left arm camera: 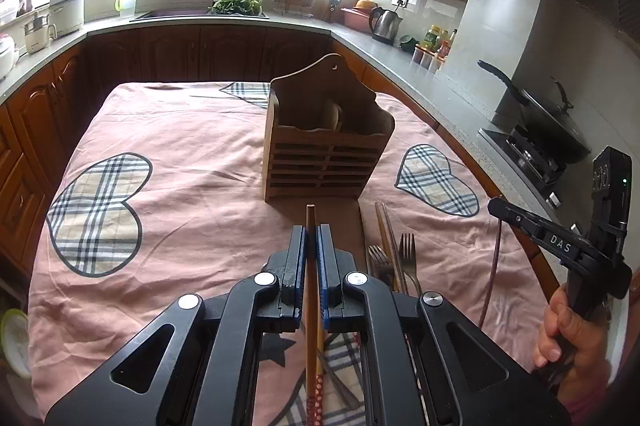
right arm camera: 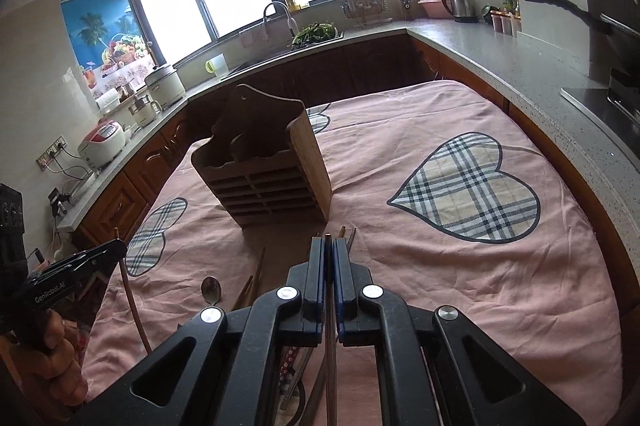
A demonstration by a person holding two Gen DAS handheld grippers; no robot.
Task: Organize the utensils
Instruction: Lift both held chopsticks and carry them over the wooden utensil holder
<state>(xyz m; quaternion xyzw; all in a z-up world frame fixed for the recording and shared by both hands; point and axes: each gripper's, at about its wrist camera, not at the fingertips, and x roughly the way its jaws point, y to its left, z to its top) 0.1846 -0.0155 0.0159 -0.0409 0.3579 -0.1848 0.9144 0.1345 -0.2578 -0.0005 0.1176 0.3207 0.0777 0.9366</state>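
While both tools hang above the pink heart-patterned cloth (left arm camera: 180, 130), the left gripper (left arm camera: 311, 238) clamps a light wooden chopstick (left arm camera: 311, 290) and the right gripper (right arm camera: 328, 250) clamps a dark brown chopstick (right arm camera: 329, 358). Slatted wooden utensil holder (left arm camera: 326, 142): upright, far centre. Two metal forks (left arm camera: 400, 254), more chopsticks (left arm camera: 386, 234), metal spoon (right arm camera: 211, 290): near, on cloth.
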